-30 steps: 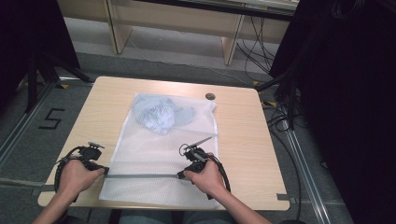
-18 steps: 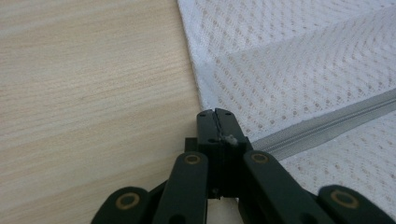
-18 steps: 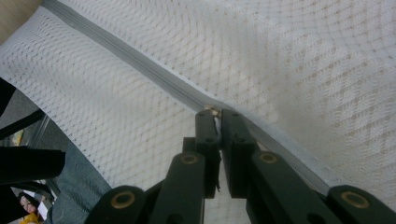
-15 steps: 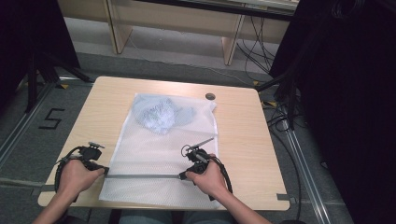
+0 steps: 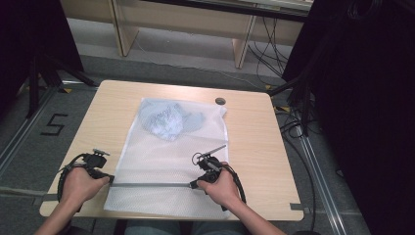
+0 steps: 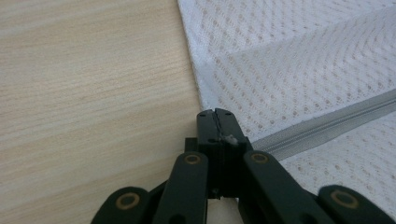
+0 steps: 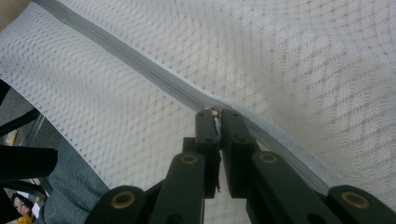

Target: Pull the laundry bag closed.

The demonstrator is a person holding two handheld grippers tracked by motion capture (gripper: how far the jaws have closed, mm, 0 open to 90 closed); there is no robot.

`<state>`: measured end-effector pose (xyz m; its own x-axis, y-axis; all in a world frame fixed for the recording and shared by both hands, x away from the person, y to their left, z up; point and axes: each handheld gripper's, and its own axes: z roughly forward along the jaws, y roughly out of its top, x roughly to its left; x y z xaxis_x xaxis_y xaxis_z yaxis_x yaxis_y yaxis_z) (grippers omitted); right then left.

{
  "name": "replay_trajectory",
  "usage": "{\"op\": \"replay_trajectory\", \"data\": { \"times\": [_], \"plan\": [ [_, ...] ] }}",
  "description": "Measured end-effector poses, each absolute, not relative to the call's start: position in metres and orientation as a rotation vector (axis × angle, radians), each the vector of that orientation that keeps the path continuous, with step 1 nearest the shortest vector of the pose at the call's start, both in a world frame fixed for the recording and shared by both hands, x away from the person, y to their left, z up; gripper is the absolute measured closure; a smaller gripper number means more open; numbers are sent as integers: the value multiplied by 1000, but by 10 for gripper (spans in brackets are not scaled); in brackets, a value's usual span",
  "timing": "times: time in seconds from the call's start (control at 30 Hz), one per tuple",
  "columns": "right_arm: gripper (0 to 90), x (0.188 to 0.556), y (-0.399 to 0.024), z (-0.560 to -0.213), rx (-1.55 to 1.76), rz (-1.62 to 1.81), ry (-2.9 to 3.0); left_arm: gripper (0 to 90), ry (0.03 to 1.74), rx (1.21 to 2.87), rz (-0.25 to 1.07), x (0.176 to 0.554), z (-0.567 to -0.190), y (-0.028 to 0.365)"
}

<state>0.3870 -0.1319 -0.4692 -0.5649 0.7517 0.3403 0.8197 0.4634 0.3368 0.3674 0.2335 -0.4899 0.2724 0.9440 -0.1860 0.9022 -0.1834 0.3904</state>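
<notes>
A white mesh bag [image 5: 161, 156] lies flat on the wooden table [image 5: 254, 142], with a crumpled pale blue garment [image 5: 169, 120] inside its far end. A grey zipper [image 5: 151, 184] runs across the bag near the front edge. My left gripper [image 5: 111, 180] is at the zipper's left end; in the left gripper view its jaws [image 6: 215, 114] are pressed together on the bag's edge where the zipper [image 6: 327, 123] ends. My right gripper [image 5: 192, 185] sits on the zipper farther right. Its jaws [image 7: 215, 114] are shut on the small zipper pull [image 7: 214, 111] on the zipper [image 7: 135, 58].
A small dark round cap [image 5: 220, 101] is set in the table near the far edge. The bag's near edge hangs over the table front above the person's lap. Cables [image 5: 293, 127] run on the floor at right, and a "5" mark [image 5: 54, 125] is at left.
</notes>
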Motion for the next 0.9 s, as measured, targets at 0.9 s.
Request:
{"op": "replay_trajectory", "data": {
  "times": [0.9],
  "plan": [
    [869,383,-138,-471,-1447,-715,-2523,898,1660,2118,136,367,-491,234]
  ]
}}
